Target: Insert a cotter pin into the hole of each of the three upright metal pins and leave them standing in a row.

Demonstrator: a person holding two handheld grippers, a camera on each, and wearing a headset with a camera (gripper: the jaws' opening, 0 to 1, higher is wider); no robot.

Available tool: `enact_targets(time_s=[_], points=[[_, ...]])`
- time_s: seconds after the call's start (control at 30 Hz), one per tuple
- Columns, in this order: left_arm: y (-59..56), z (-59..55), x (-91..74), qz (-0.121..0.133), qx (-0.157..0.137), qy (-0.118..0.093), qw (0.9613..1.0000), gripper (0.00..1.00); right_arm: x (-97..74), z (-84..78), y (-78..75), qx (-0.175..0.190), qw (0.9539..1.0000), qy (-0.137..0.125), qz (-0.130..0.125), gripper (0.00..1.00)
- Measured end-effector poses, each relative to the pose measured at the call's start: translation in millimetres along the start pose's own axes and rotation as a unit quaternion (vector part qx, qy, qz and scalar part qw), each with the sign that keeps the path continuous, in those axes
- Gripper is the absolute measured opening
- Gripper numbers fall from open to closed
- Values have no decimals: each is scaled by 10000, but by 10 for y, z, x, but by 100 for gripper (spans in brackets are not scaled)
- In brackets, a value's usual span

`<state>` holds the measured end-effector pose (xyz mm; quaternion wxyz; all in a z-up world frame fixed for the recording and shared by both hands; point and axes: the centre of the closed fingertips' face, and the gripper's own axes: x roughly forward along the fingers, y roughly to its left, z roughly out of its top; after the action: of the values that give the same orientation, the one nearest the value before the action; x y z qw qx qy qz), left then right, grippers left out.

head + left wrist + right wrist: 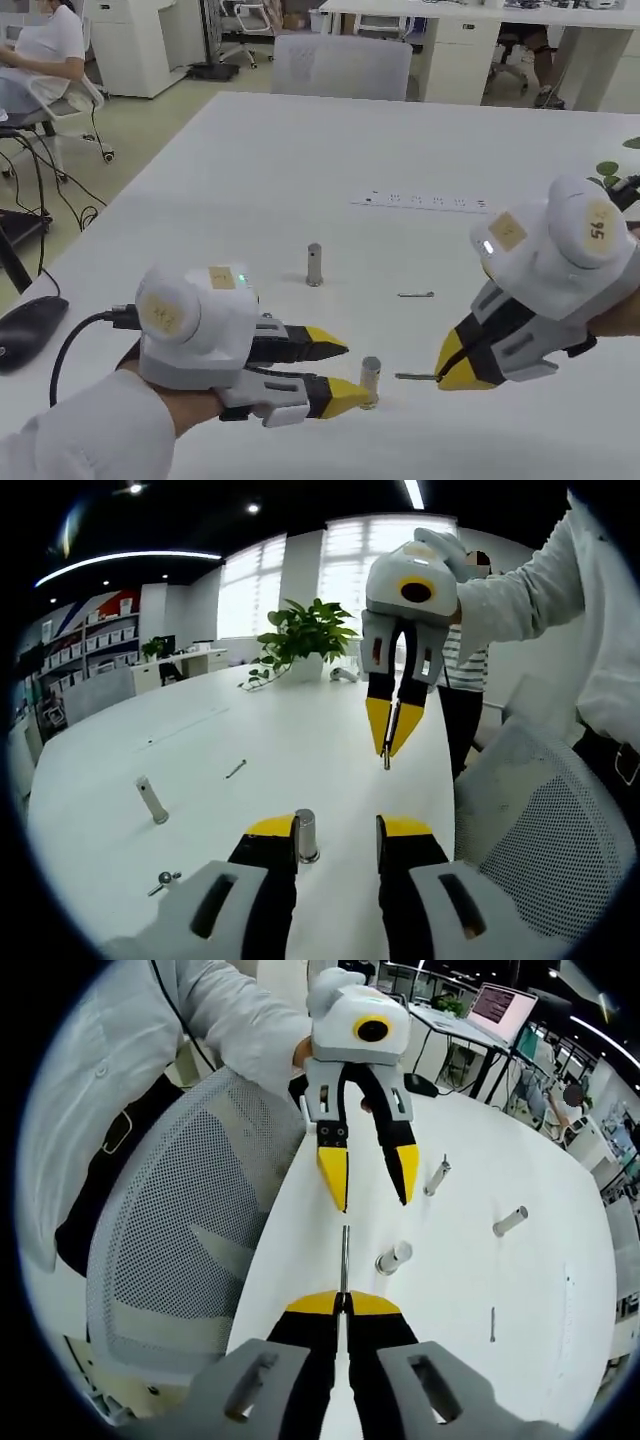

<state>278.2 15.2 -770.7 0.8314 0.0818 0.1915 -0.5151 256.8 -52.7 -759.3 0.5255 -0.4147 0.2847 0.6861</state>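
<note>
White bench point(250, 170), office desks and chairs behind it. Your left gripper point(353, 372) has its jaws wide apart, holding nothing; an upright metal pin point(370, 380) stands right at one jaw tip. Your right gripper point(442, 376) is clamped on a cotter pin point(415, 377) that points at that pin, near it but apart. A second pin point(314, 265) stands further back, with a spare cotter pin point(415, 295) lying off to its right. Power strip point(420, 201) is mid-table, bare top all around it. Mouse point(25, 330) sits off the left edge, mesh chair point(180, 1230) at the near edge.

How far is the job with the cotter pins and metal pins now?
Done: nothing looks inserted. In hand: the right gripper holds a thin metal cotter pin aimed at the short silver metal pin beside the open left gripper. Remaining: all three insertions.
</note>
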Motion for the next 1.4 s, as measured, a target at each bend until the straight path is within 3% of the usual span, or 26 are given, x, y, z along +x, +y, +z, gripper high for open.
enact_targets(time_s=[0.17,0.33,0.37,0.4,0.63,0.87,1.0,1.17,1.4], points=[[89,-151,38,-91,396,233,9989,31,-17,-31,10,65,10000,39,-16,3],[148,-249,117,-224,809,259,9961,33,-25,-73,34,143,9999,94,-9,3],[153,-263,146,-297,1047,242,9938,32,-27,-78,37,154,9998,97,-11,3],[161,-286,164,-299,1096,255,9932,30,-31,-89,39,173,9998,110,-16,3],[200,-455,328,-457,1237,313,9908,26,-47,-148,55,308,9994,157,-19,3],[259,-552,436,-469,1394,312,9886,23,-51,-202,83,450,9988,200,-8,3],[238,-600,497,-583,1633,352,9842,17,-51,-228,106,515,9984,229,4,3],[247,-571,550,-621,1591,231,9850,17,-45,-259,126,580,9980,264,31,3],[241,-570,624,-749,1664,175,9831,17,-47,-259,123,615,9977,283,46,3]])
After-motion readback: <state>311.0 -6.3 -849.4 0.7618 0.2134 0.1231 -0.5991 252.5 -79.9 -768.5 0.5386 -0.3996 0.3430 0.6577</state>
